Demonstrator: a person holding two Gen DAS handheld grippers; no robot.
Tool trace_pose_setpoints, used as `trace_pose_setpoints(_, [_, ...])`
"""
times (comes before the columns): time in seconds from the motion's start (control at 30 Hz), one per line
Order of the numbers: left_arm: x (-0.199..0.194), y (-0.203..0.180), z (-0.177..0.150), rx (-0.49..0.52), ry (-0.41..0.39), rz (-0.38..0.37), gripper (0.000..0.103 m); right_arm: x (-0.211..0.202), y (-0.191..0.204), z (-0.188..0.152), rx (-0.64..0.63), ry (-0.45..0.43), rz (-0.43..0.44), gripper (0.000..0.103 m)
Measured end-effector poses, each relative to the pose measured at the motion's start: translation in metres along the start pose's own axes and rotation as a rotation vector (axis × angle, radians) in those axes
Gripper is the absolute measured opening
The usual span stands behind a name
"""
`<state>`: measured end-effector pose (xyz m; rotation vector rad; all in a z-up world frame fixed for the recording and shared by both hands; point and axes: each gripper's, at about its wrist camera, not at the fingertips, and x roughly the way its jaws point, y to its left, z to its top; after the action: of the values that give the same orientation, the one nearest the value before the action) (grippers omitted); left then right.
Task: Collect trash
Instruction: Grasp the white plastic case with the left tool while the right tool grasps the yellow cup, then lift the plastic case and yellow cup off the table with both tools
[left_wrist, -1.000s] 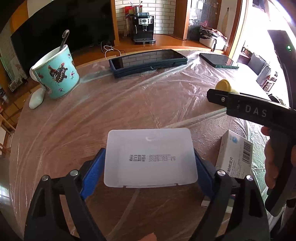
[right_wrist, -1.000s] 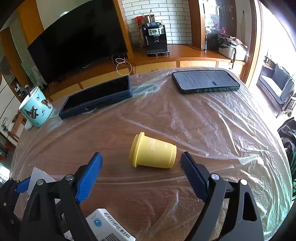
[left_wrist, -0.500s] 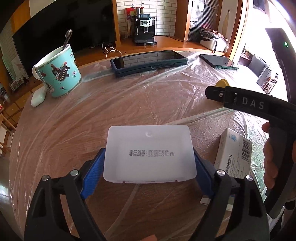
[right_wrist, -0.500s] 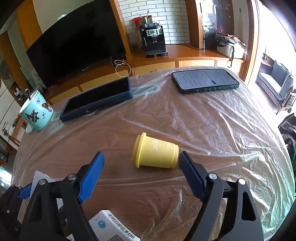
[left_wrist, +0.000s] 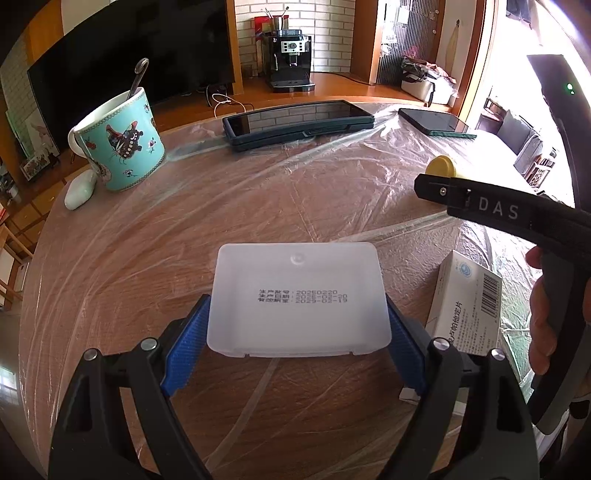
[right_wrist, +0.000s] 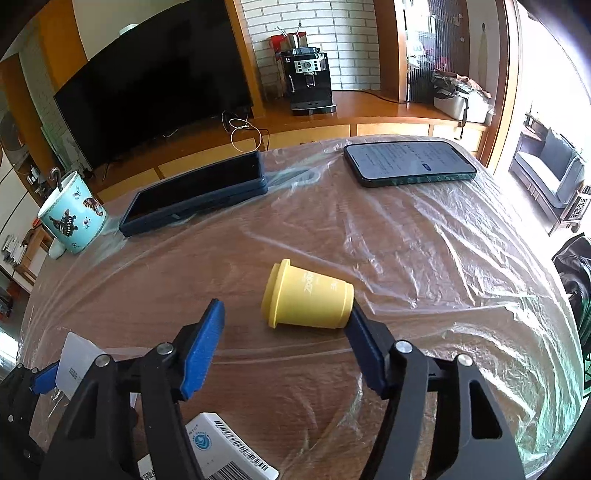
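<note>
Plastic-wrapped round wooden table (right_wrist: 424, 258) bears one yellow plastic capsule cup (right_wrist: 308, 301), two phones, one mug. Left gripper (left_wrist: 297, 332) clamps one white translucent plastic box (left_wrist: 299, 301); right gripper (right_wrist: 286, 341) jaws stand apart.

You worked at a round wooden table (right_wrist: 424, 258) under wrinkled clear plastic film (right_wrist: 461, 229). Behind it ran a long wooden sideboard (right_wrist: 369, 114) carrying a black coffee machine (right_wrist: 310, 83) against a white brick wall (right_wrist: 332, 33). A big dark television (right_wrist: 159, 81) stood left. Strong daylight poured in from the right, past a grey sofa (right_wrist: 550, 166).
</note>
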<state>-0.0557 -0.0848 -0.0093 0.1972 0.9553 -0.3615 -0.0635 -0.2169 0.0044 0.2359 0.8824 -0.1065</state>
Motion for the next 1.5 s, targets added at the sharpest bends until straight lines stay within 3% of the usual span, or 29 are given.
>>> trace_pose_setpoints(0.1, [0.000,-0.001,-0.001,0.001,-0.003,0.001,0.086,-0.001,-0.005,0.000,0.008,0.000,0.003,0.053])
trace_pose_setpoints(0.43, [-0.002,-0.003,-0.001,0.009,-0.011,0.001,0.083,0.002,0.002,0.002,-0.004,-0.008,-0.021,0.055])
trace_pose_setpoints(0.53, [-0.003,-0.004,-0.002,0.018,-0.016,0.003,0.083,0.002,0.002,0.002,-0.007,-0.010,-0.017,0.044])
trace_pose_setpoints(1.03, [-0.003,0.001,-0.002,0.006,0.006,-0.020,0.082,-0.012,-0.006,-0.010,-0.043,-0.007,0.055,0.044])
trace_pose_setpoints(1.5, [-0.013,0.015,-0.004,-0.076,0.019,-0.080,0.082,-0.048,-0.013,-0.022,-0.098,-0.032,0.137,0.044])
